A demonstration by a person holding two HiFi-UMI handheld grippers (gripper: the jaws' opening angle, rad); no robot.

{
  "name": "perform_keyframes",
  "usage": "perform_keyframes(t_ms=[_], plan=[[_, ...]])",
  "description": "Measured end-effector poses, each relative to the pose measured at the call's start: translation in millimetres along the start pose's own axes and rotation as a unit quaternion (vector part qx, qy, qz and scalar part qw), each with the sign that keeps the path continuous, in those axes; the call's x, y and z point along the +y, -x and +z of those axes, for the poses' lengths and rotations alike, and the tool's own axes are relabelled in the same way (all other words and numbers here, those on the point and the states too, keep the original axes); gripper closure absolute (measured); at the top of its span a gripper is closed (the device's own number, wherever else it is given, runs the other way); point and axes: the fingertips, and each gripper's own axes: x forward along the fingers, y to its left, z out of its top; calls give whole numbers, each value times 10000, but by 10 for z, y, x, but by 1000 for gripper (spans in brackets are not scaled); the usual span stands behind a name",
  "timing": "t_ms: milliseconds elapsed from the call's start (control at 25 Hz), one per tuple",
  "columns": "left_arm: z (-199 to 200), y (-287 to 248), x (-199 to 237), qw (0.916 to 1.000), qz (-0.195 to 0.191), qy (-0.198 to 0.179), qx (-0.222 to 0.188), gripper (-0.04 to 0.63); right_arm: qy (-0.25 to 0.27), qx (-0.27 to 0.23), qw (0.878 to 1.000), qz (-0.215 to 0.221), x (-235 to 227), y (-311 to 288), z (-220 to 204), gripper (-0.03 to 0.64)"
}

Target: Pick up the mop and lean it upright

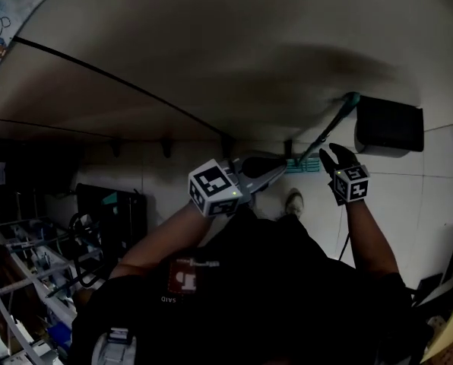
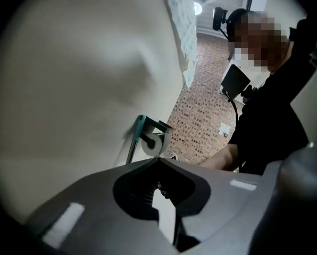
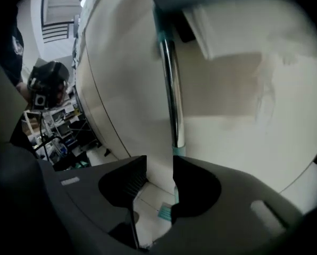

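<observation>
The mop (image 1: 329, 131) leans upright on the white wall (image 1: 211, 44). Its top is by a dark box (image 1: 390, 124), and its teal pad (image 1: 302, 164) is down on the tiled floor (image 1: 409, 204). The right gripper (image 3: 159, 163) is close to the pole with its fingers spread, holding nothing. The left gripper (image 2: 158, 161) has its fingers pressed together, empty.
</observation>
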Motion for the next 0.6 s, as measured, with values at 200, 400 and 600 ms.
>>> perform_keyframes(t_ms=[200, 400, 600], plan=[[-313, 10, 81, 9994, 15, 226, 250, 598, 38, 315, 9990, -300, -237, -425, -443, 406], [-563, 0, 198, 9983, 74, 444, 359, 597, -13, 458, 9982, -380, -374, -738, -580, 382], [-676, -24, 246, 9978, 30, 531, 397, 597, 158, 580, 9973, -415, -512, -955, -700, 407]])
